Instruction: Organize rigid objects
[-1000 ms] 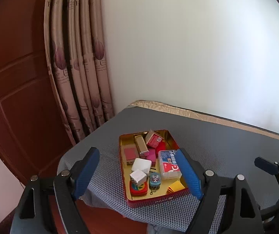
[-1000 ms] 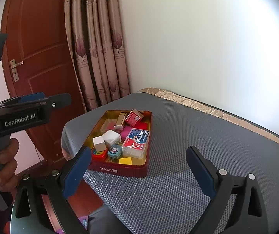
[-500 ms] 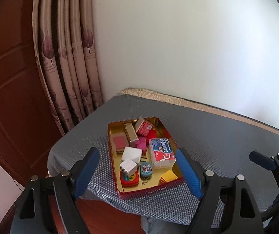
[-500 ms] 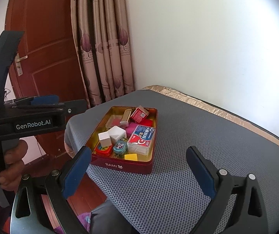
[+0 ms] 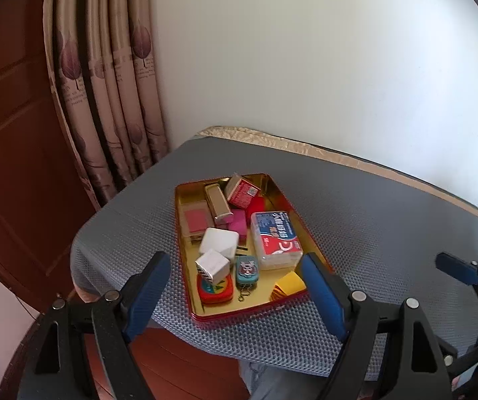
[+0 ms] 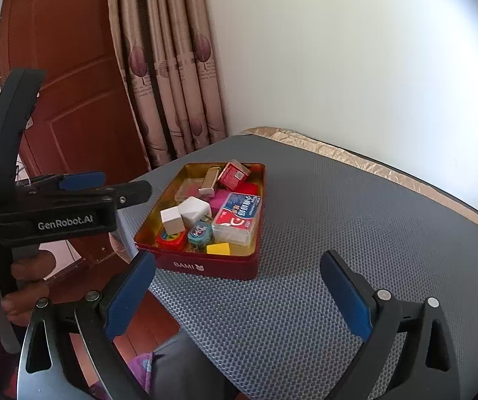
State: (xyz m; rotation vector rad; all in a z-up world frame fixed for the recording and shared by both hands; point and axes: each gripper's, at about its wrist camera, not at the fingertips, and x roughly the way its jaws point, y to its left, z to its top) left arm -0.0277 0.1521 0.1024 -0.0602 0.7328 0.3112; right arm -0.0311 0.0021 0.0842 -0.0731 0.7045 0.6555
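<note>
Both pairs of our blue-padded fingers stand wide apart with nothing between them: our left gripper (image 5: 235, 295) hangs over the near end of the red tin (image 5: 255, 313), its pads (image 5: 147, 291) framing that end from either side without touching it, and our right gripper (image 6: 239, 295) hovers above bare grey mat (image 6: 322, 233), just off the tin's near right corner. We see the tin lying open on the mat near the table's left edge, gold inside, with "BAMI" on its front wall (image 6: 188, 265). It is crowded with small rigid things: a white cube (image 5: 212, 266) leaning on a larger white block (image 5: 218, 241), a red-and-green round-cornered piece (image 5: 215, 288), a teal keychain tag (image 5: 247, 270), a yellow block (image 5: 289, 285), a clear box with a blue-and-red label (image 5: 277, 236), a pink block (image 5: 239, 221), a gold bar (image 5: 218, 203), a flat case with a red panel (image 5: 194, 220) and a tilted red carton (image 5: 243, 190). In the right wrist view a hand (image 6: 15, 283) grips the left gripper's handle. Curtains (image 5: 105, 83) and a brown door (image 6: 82, 100) stand behind.
</note>
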